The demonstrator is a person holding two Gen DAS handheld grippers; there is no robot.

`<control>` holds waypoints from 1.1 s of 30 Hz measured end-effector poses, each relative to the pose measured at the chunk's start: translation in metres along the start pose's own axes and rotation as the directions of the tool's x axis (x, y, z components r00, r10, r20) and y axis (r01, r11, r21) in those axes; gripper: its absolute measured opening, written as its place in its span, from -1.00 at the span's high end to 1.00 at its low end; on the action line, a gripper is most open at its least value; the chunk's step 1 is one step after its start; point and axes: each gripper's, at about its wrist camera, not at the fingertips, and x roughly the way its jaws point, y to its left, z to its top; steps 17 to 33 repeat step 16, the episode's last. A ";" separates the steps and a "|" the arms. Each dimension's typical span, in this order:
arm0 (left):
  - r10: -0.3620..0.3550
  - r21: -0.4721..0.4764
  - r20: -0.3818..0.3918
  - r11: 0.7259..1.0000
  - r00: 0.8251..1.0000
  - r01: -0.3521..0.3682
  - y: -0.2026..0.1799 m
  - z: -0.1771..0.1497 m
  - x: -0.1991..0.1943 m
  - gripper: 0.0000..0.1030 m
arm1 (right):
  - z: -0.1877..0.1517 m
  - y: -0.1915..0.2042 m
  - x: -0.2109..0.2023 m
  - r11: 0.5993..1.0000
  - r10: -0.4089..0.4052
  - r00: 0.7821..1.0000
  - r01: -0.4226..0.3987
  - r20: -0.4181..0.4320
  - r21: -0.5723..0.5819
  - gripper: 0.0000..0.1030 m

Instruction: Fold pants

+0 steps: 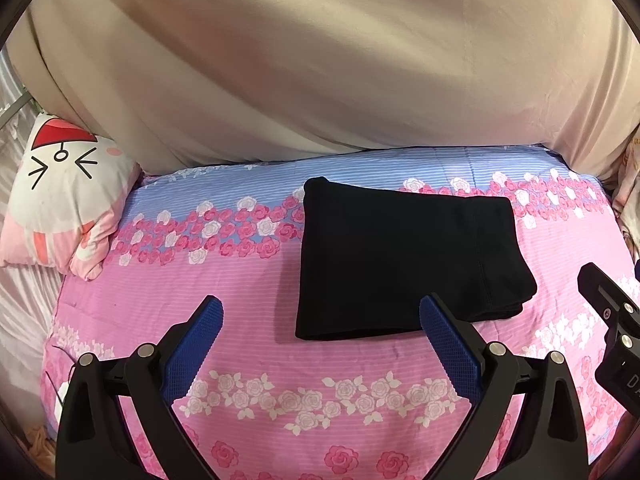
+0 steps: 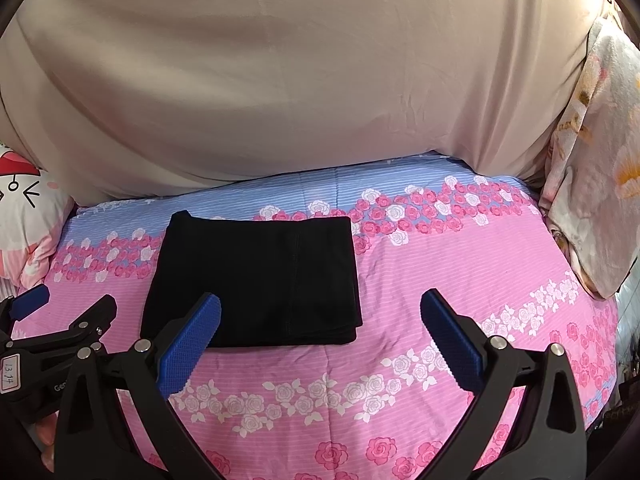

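The black pants [image 1: 404,256] lie folded into a compact rectangle on the pink floral bedsheet [image 1: 248,320]; they also show in the right wrist view [image 2: 260,276]. My left gripper [image 1: 322,312] is open and empty, held above the sheet just in front of the pants' near edge. My right gripper [image 2: 320,308] is open and empty, to the right of the left one, with its left finger over the pants' near edge. The left gripper shows at the left of the right wrist view [image 2: 68,304], and part of the right gripper's body at the right edge of the left wrist view [image 1: 612,308].
A large beige cloth [image 1: 320,60] hangs behind the bed. A white and pink cartoon cat pillow [image 1: 60,196] lies at the left. A pale floral bundle [image 2: 596,160] sits at the right edge of the bed.
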 end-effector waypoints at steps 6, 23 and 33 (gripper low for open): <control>-0.004 0.017 0.020 1.000 1.000 0.004 0.002 -0.005 -0.003 -0.90 | 0.000 0.000 0.000 1.000 -0.001 1.000 0.001 0.000 -0.001 -0.91; -0.036 0.047 -0.006 0.998 0.999 0.037 -0.005 -0.010 -0.001 -0.89 | -0.002 -0.003 -0.002 1.000 -0.003 1.000 0.003 0.003 0.009 -0.91; -0.036 0.047 -0.006 0.998 0.999 0.037 -0.005 -0.010 -0.001 -0.89 | -0.002 -0.003 -0.002 1.000 -0.003 1.000 0.003 0.003 0.009 -0.91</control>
